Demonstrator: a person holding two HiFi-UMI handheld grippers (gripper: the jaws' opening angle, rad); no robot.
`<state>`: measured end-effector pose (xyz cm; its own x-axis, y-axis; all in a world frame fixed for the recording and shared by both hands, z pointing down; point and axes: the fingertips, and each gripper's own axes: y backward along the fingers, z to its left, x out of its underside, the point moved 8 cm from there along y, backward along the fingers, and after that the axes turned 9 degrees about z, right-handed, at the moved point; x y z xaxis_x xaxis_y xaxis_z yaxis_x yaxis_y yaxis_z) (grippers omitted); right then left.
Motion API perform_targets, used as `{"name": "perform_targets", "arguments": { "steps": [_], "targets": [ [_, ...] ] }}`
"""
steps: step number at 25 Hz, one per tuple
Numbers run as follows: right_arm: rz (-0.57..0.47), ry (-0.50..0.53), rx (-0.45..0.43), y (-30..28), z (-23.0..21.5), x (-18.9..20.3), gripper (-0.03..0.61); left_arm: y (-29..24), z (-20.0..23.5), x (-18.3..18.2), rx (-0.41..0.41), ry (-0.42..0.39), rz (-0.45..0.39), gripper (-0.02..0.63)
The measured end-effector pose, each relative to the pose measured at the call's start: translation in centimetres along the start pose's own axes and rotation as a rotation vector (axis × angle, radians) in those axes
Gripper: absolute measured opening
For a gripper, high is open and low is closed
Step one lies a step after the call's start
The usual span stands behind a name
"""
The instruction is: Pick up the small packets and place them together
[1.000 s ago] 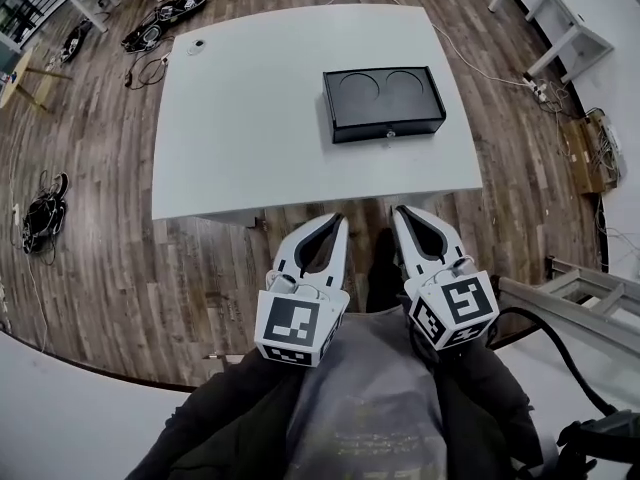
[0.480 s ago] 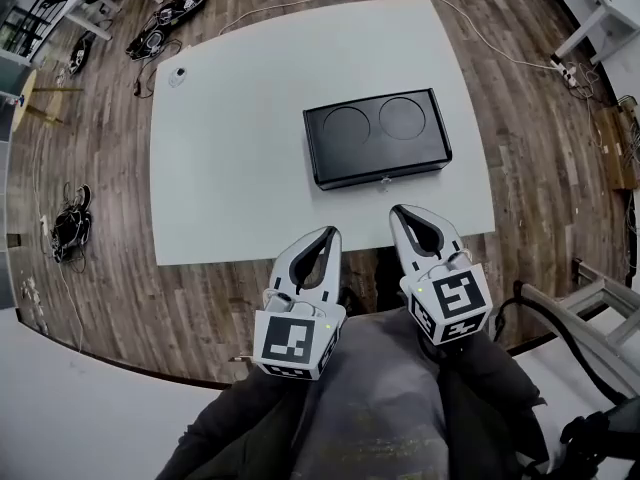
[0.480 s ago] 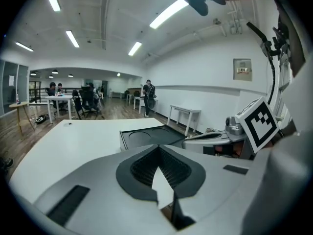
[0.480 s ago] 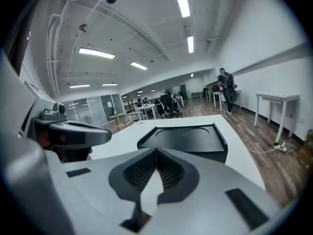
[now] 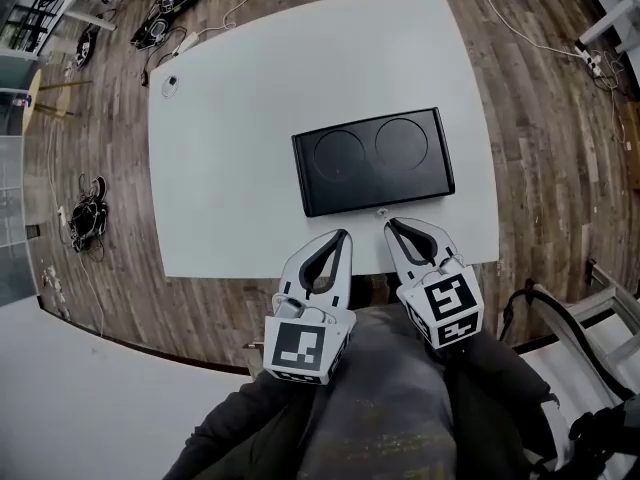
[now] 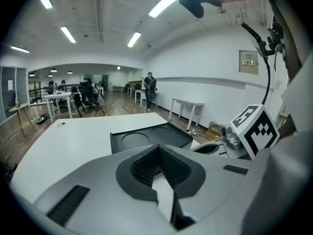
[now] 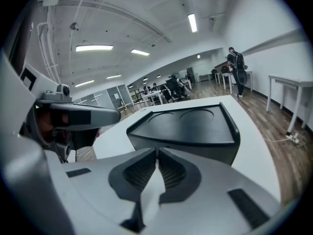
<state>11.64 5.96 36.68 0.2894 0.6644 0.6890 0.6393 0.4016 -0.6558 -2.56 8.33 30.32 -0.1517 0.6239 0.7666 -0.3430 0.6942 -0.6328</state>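
Observation:
No small packets show in any view. A black box (image 5: pixel 372 160) with two round recesses in its lid lies on the white table (image 5: pixel 230 118), close to the near edge. My left gripper (image 5: pixel 343 235) is shut and empty, its tips over the table's near edge just short of the box. My right gripper (image 5: pixel 390 224) is also shut and empty, and points at the box's near side. From the left gripper view the box (image 6: pixel 146 137) lies beyond the closed tips (image 6: pixel 157 148). It fills the middle of the right gripper view (image 7: pixel 183 126) ahead of the closed tips (image 7: pixel 156 151).
A small round fitting (image 5: pixel 170 82) sits at the table's far left corner. Cables and a power strip (image 5: pixel 170 8) lie on the wooden floor beyond it. A metal frame (image 5: pixel 570 313) stands at the right. Other desks and people are far off in the left gripper view.
The table and black box have drawn nearer in the head view. Both grippers have moved forward from above the floor to the table's near edge, still shut.

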Motion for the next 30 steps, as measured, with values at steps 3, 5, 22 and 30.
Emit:
{"name": "perform_targets", "arguments": {
  "steps": [3, 5, 22, 30],
  "targets": [
    [0.029, -0.053, 0.018, -0.3, 0.0, 0.6, 0.006, -0.3, 1.2, -0.5, 0.022, -0.011, 0.001, 0.003],
    [0.054, -0.090, 0.025, -0.8, -0.5, 0.9, 0.045, -0.8, 1.8, -0.9, 0.050, -0.023, -0.005, 0.003],
    [0.128, -0.221, 0.116, -3.3, -1.0, 0.5, 0.087, -2.2, 5.0, -1.8, 0.141, -0.075, 0.015, 0.003],
    [0.147, -0.253, 0.124, -4.6, -1.1, 0.5, 0.110, -2.4, 5.2, -1.6, 0.153, -0.071, 0.025, 0.003]
  ]
}}
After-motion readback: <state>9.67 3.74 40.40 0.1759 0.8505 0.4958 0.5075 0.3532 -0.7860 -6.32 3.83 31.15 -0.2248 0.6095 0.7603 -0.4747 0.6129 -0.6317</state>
